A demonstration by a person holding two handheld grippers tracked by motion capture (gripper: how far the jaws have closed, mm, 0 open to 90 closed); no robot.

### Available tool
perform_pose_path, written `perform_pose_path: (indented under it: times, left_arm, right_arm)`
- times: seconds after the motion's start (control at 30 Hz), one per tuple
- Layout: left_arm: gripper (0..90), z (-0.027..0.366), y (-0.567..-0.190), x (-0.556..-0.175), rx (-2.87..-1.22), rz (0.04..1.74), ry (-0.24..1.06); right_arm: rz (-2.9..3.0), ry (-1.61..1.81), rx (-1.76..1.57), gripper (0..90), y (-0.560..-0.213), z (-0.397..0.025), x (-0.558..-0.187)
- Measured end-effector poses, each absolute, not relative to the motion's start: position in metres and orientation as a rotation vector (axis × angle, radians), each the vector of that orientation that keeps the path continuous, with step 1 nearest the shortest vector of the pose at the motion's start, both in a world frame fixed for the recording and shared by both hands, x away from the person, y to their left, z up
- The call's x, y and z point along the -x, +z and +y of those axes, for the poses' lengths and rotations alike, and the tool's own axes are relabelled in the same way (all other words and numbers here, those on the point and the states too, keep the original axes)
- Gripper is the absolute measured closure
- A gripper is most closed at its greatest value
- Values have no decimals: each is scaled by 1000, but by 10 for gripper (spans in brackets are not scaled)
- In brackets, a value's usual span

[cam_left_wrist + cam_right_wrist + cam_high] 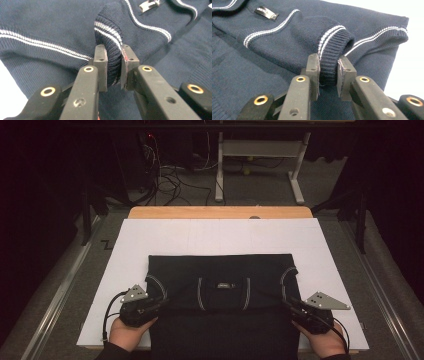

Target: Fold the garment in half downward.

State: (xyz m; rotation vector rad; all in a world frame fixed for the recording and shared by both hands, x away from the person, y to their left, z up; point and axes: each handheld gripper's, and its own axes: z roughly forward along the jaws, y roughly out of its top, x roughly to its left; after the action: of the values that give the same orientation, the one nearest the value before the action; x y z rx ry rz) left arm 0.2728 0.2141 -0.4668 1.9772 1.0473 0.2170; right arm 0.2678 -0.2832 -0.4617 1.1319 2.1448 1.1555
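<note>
Knitwear like this sweater (222, 290) is soft and limp, so the ribbed cuffs are the firm places to grip. It lies partly folded on the white sheet (200, 237); left gripper (113, 63) and right gripper (328, 67) each pinch a cuff.

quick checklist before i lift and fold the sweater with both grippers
1. Left gripper shut on the sweater's striped ribbed cuff: ok.
2. Right gripper shut on the other cuff: ok.
3. Cuff seated deep between the jaws, not at the tips: ok in both gripper views.
4. Sweater lying flat and square on the white sheet: ok in the high view.
5. White sheet bare beyond the sweater for the fold to land: ok.
6. Cables clear of the fabric: cannot tell.
</note>
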Motion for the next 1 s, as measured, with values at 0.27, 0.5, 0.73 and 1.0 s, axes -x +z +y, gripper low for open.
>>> perform_pose_path:
  times: [0.27, 0.5, 0.73, 1.0]
  left_arm:
    - [708, 214, -476, -272, -2007, 1081, 189]
    - [561, 217, -478, -274, -1986, 1099, 185]
    - [434, 219, -475, -274, -1963, 1088, 229]
    - [341, 220, -466, -275, -1929, 1061, 269]
  right_arm:
    - [2206, 1121, -1167, 716, -472, -285, -266]
    - [2183, 1164, -1204, 570, -472, -290, -267]
    - [2146, 1200, -1227, 468, -471, -295, -267]
    - [2120, 1228, -1206, 403, -466, -291, -267]
